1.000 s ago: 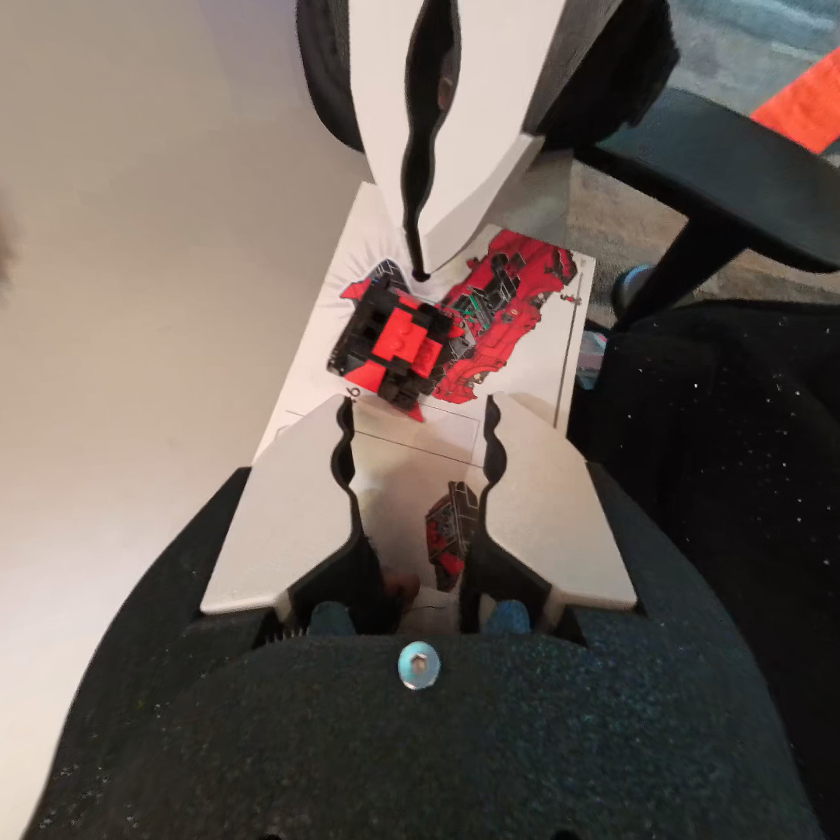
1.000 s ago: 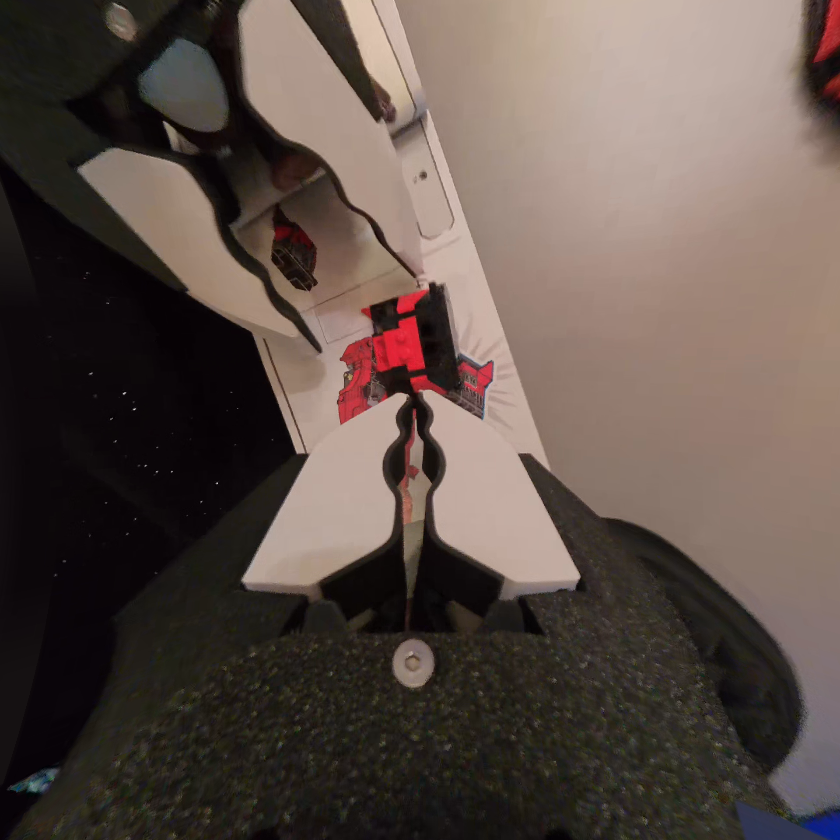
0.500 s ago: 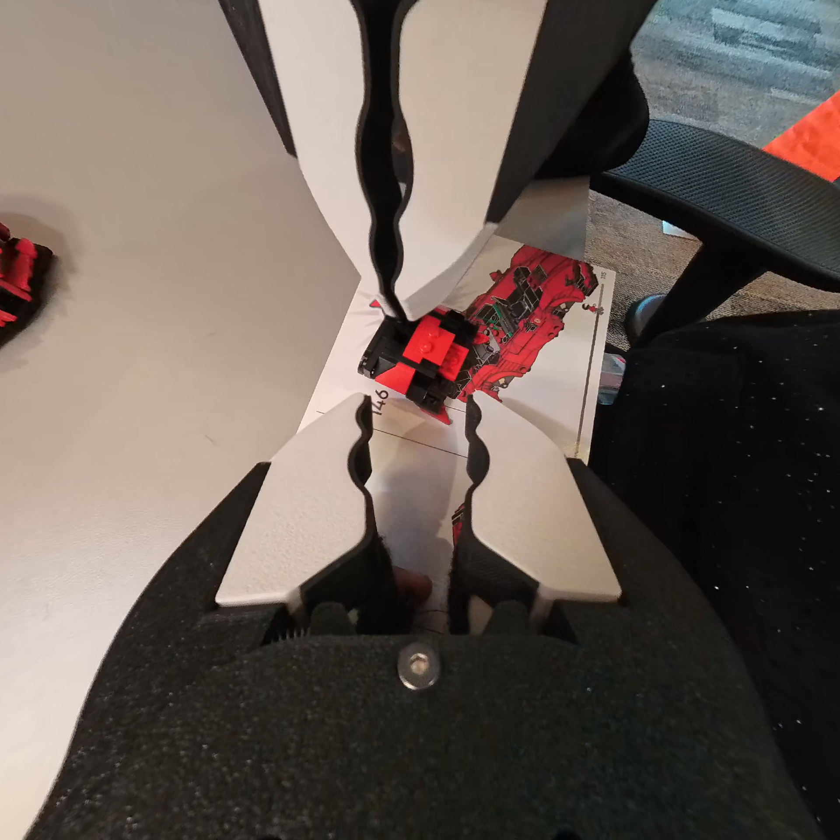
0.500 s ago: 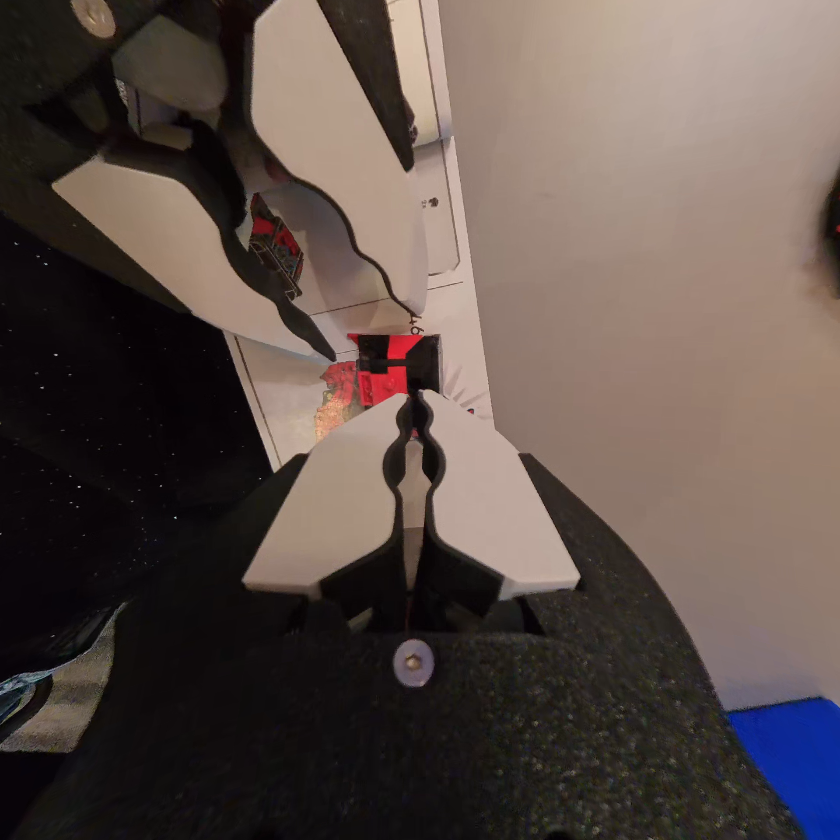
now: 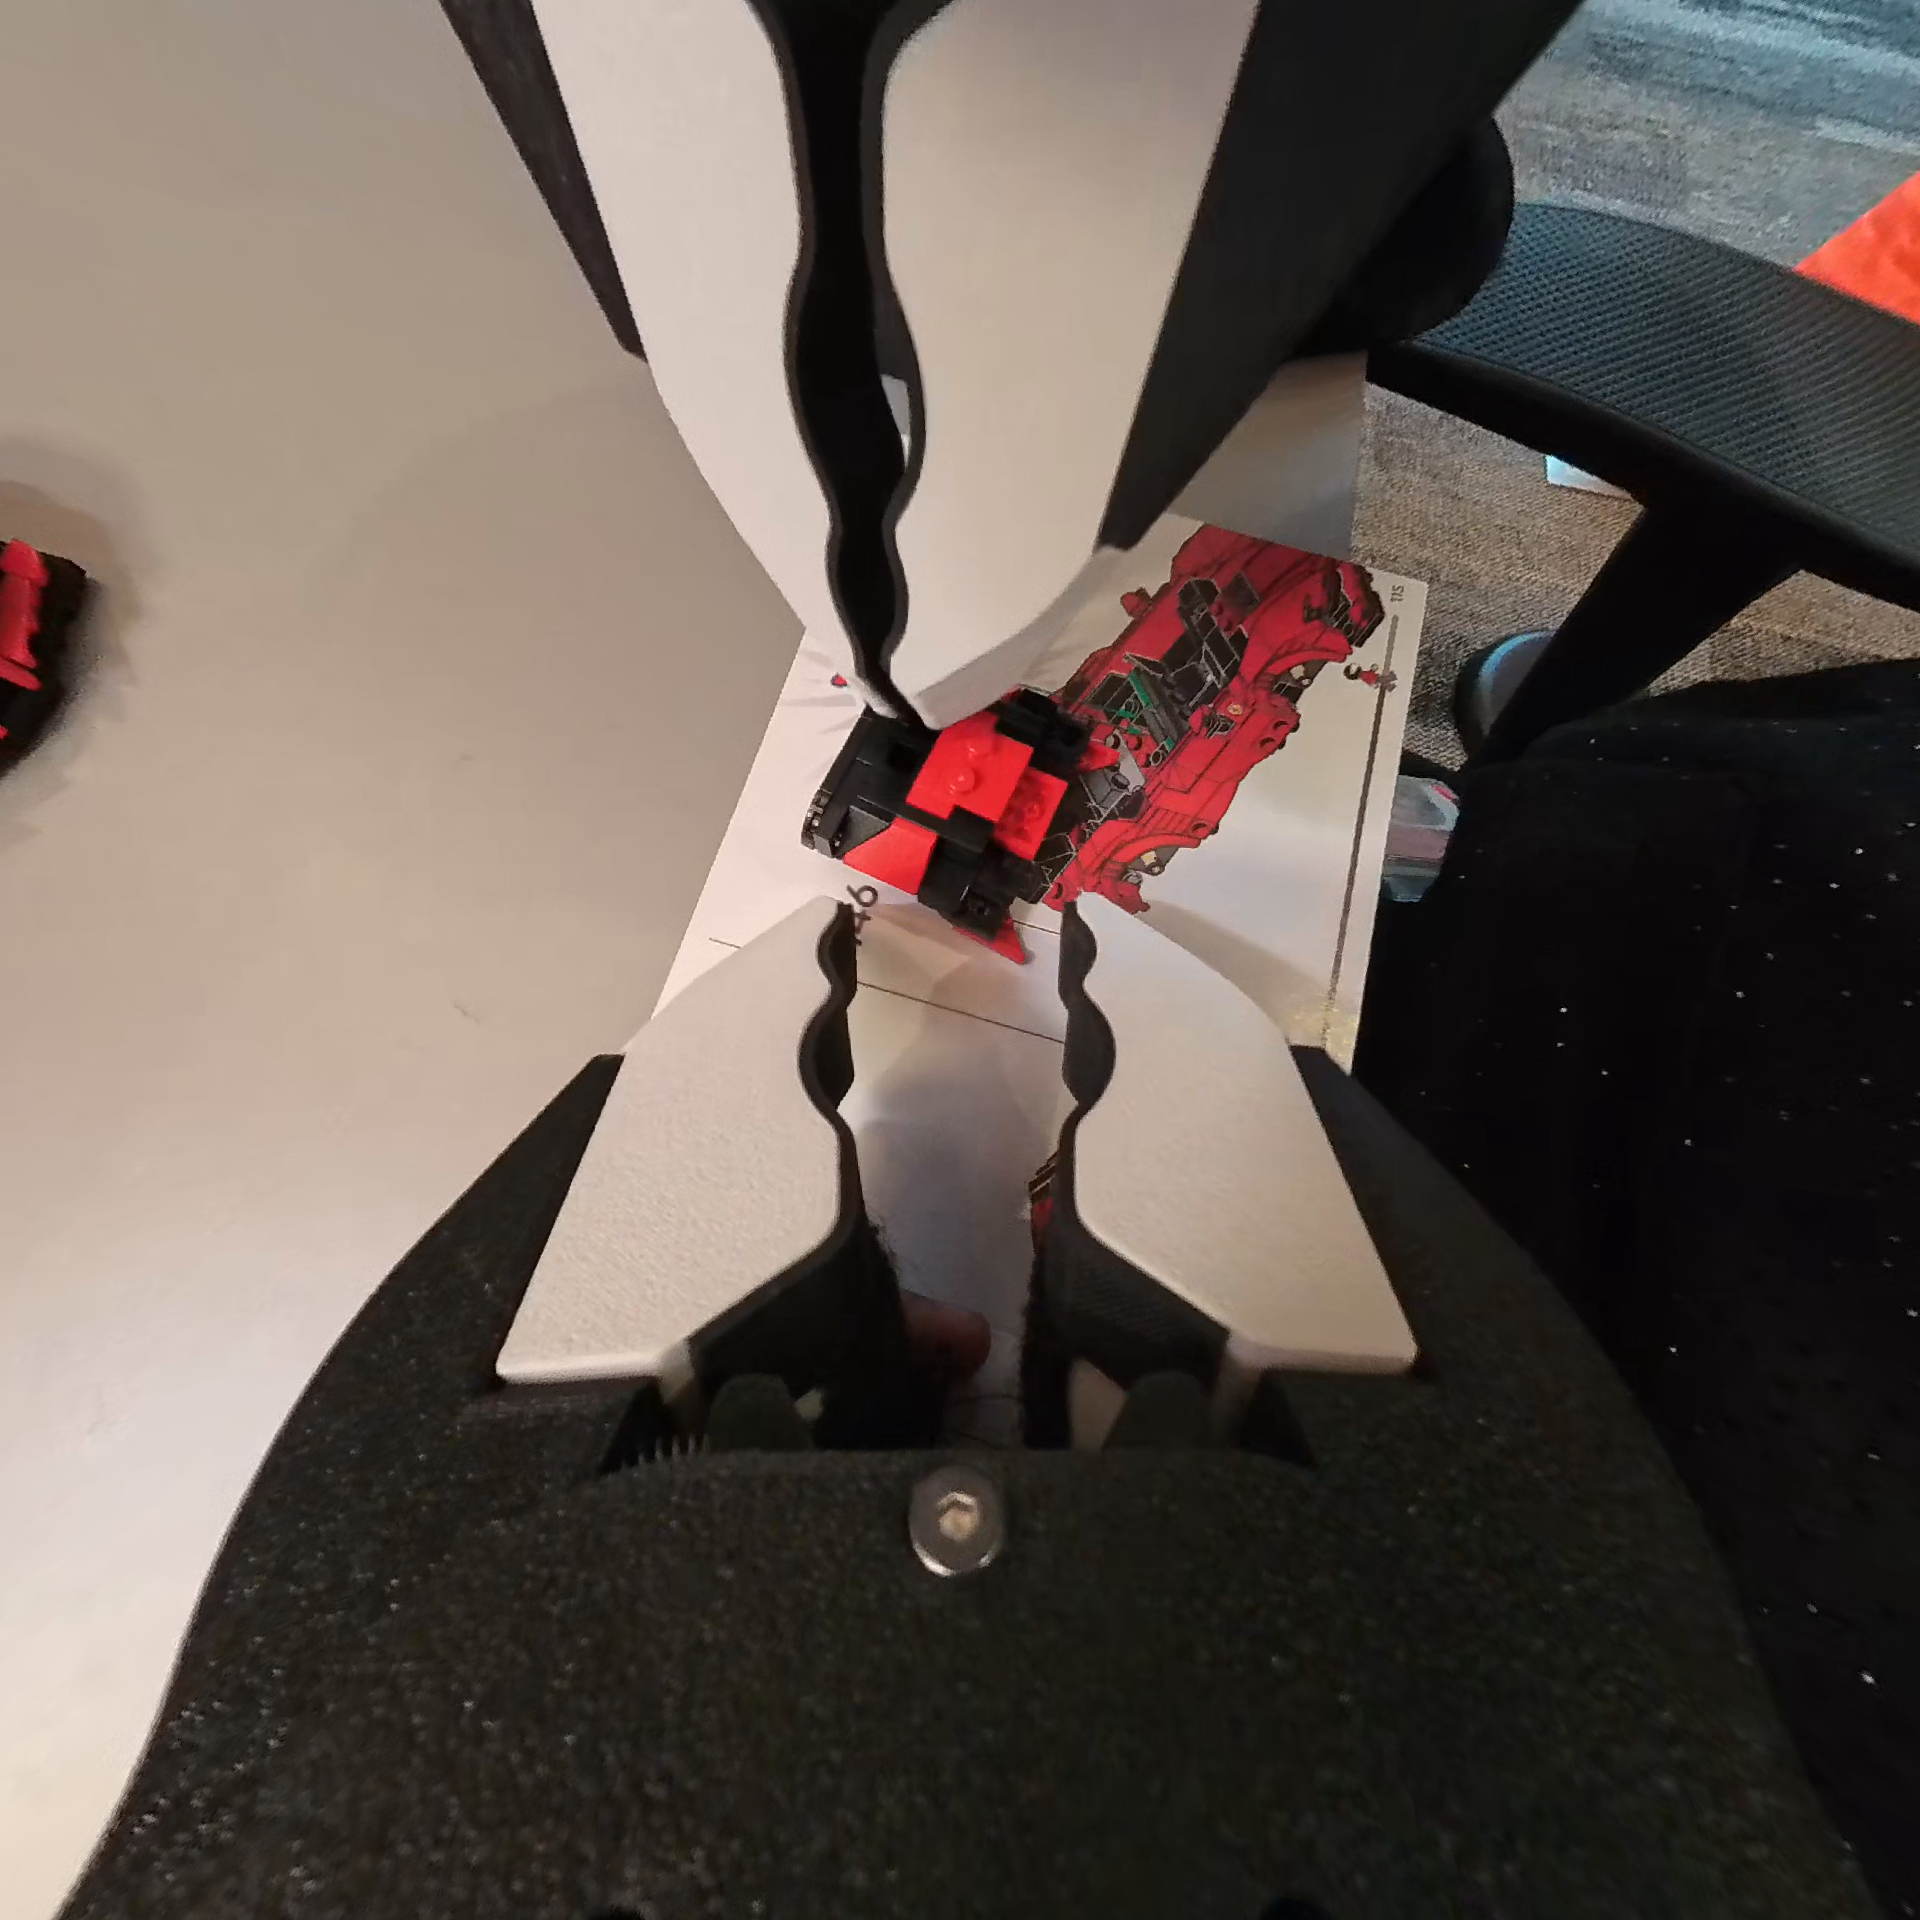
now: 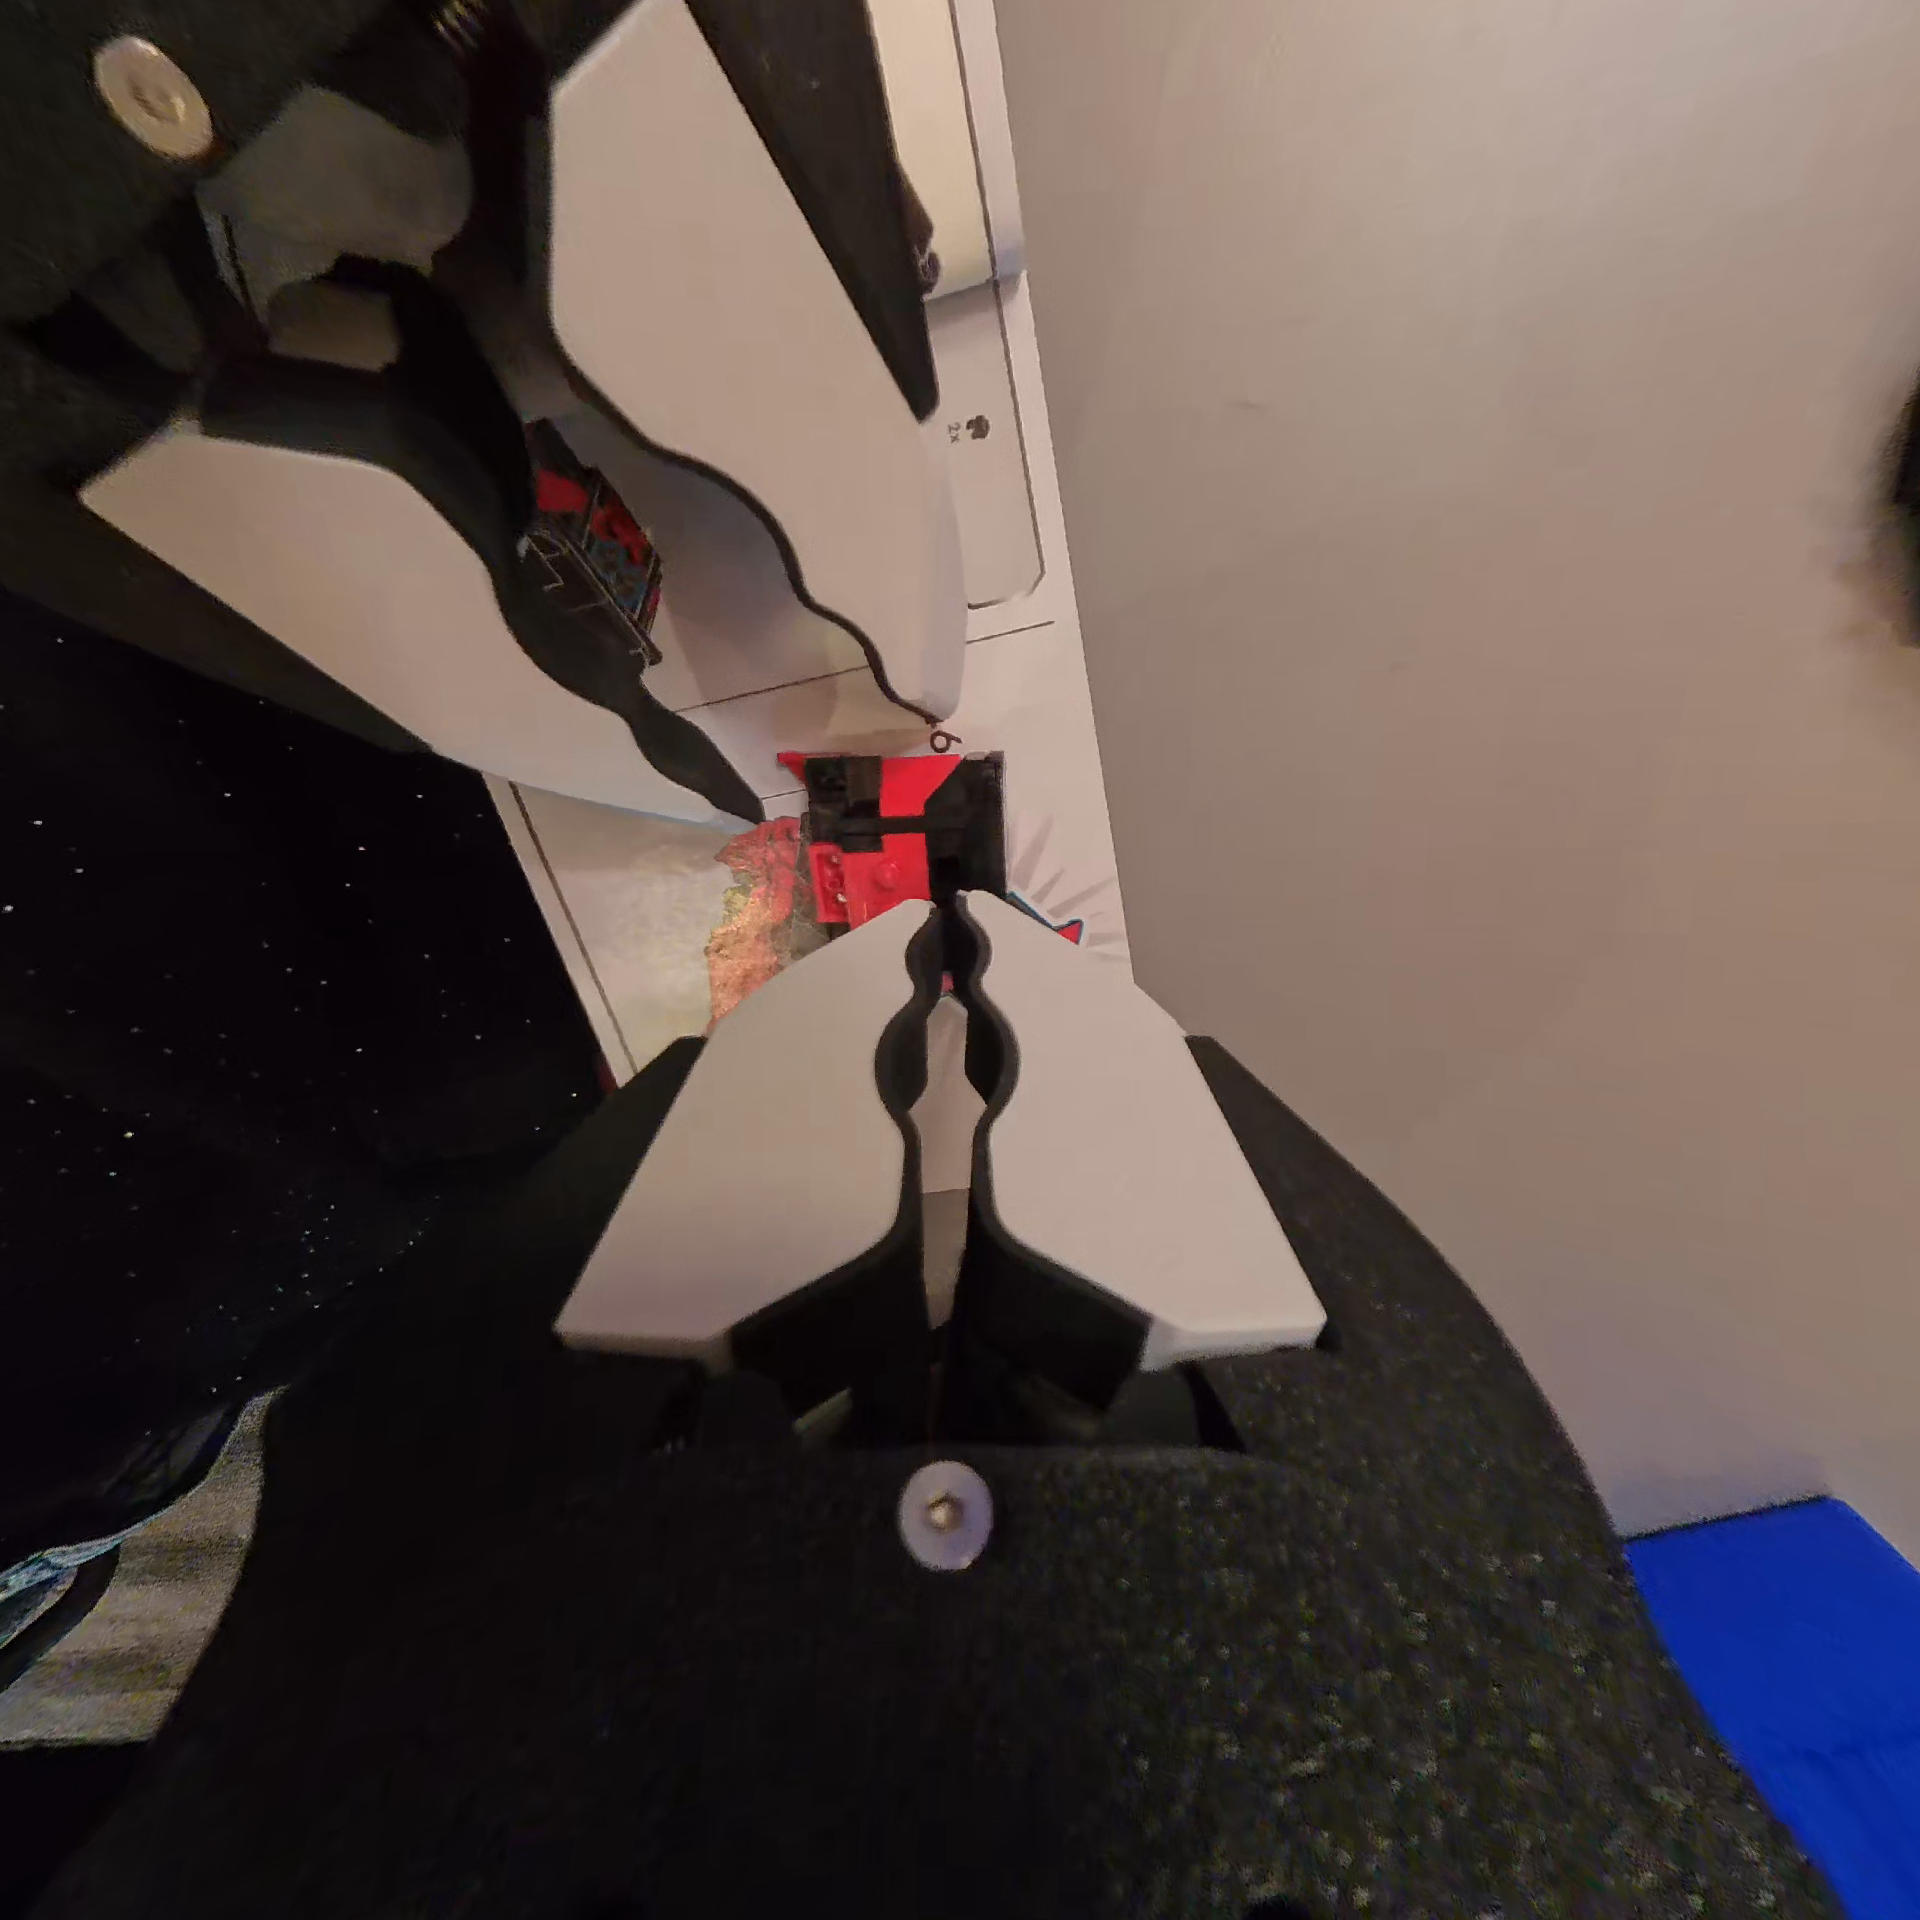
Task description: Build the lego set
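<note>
Lego assembly (image 5: 951,805) on the instruction booklet (image 5: 1247,894) at the counter (image 5: 364,727) edge, right hand-held gripper (image 5: 891,698) at its 12 o'clock, left hand-held gripper (image 5: 951,925) at 6, loose pieces (image 5: 26,634) at 9, chair (image 5: 1662,353) at 2.

Two claws: left claw (image 5: 951,914), right claw (image 6: 948,906). One brick model (image 5: 951,805) sits between them, on one instruction booklet (image 5: 1268,894). One more brick piece (image 5: 31,623) lies far left of the left claw.

The place looked like an office or study. A plain white smooth-topped desk (image 5: 343,727) carried a printed white instruction booklet with red model pictures (image 5: 1247,852) at its near edge. Beside that edge stood a black mesh-armed office chair (image 5: 1683,343) on grey low-pile carpet (image 5: 1714,114). An orange patch (image 5: 1870,249) showed on the floor beyond the chair.
</note>
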